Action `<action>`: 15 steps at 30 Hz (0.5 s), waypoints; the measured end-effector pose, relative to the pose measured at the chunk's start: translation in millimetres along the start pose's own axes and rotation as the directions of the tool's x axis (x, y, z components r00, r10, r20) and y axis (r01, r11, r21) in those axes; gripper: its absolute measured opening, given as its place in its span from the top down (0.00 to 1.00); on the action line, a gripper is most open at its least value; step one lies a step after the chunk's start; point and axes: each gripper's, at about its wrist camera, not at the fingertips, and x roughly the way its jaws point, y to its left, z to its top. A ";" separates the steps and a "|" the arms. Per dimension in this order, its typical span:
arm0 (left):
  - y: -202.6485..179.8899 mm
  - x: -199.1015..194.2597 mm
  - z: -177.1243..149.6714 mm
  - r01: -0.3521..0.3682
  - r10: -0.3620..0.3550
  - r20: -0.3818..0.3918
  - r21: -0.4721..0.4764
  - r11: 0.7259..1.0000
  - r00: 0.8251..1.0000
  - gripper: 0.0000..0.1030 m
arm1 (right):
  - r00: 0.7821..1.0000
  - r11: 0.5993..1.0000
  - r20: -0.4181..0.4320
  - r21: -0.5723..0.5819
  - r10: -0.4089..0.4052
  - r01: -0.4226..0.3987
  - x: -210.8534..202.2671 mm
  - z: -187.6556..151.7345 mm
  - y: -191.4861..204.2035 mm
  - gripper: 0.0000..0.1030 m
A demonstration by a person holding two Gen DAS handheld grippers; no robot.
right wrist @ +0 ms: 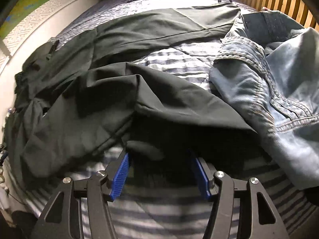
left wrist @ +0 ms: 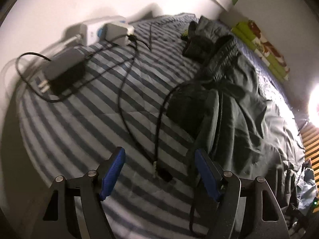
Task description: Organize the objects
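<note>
left gripper (left wrist: 159, 176): being held wide apart over the striped bedspread (left wrist: 83, 131), nothing gripped, black cable (left wrist: 157, 139) end lying on the bedspread between its fingers | right gripper (right wrist: 161, 176): being held parted, empty, at the near edge of the dark trousers (right wrist: 123, 99) | trousers being spread on the bedspread, denim jacket (right wrist: 279, 91) lying at their right | black charger (left wrist: 63, 73) lying far left on the bedspread

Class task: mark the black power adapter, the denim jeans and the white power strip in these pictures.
black power adapter (left wrist: 64, 73): left wrist view, middle of its body.
denim jeans (right wrist: 279, 91): right wrist view, the seamed leg.
white power strip (left wrist: 95, 32): left wrist view, its front face.
</note>
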 end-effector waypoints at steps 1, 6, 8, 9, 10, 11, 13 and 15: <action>-4.0 5.7 -0.1 0.012 -0.012 -0.011 0.000 1.000 1.000 0.28 | 1.000 1.000 0.002 -0.002 -0.005 0.005 2.3 0.3 2.2 0.48; -31.1 10.1 -3.2 0.131 -0.129 -0.046 0.039 0.991 0.991 0.96 | 0.999 1.000 0.050 -0.024 -0.018 0.019 -16.7 4.7 5.2 0.95; -45.7 -3.6 -6.2 0.216 -0.215 -0.025 0.071 0.974 0.976 0.97 | 0.994 0.999 0.110 -0.013 -0.030 0.032 -38.4 7.9 -1.8 0.97; -47.7 -17.6 -7.9 0.263 -0.264 0.012 0.079 0.962 0.964 0.97 | 0.989 0.999 0.144 -0.008 -0.044 0.045 -51.2 10.1 -6.6 0.97; -47.9 -27.5 -8.1 0.286 -0.290 0.040 0.085 0.954 0.956 0.96 | 0.981 0.998 0.183 0.008 -0.059 0.058 -68.7 13.4 -15.0 0.97; -43.5 -42.5 -7.2 0.307 -0.314 0.088 0.085 0.948 0.945 0.92 | 0.976 0.998 0.209 0.025 -0.067 0.063 -80.5 15.8 -20.7 0.97; -26.2 -57.3 -0.9 0.310 -0.313 0.159 0.044 0.950 0.936 0.29 | 0.955 0.992 0.273 0.082 -0.116 0.097 -107.4 22.6 -39.4 0.97; -5.3 -60.0 5.4 0.219 -0.209 0.232 -0.018 0.976 0.950 0.22 | 0.926 0.975 0.309 0.116 -0.217 0.190 -121.4 31.1 -50.1 0.97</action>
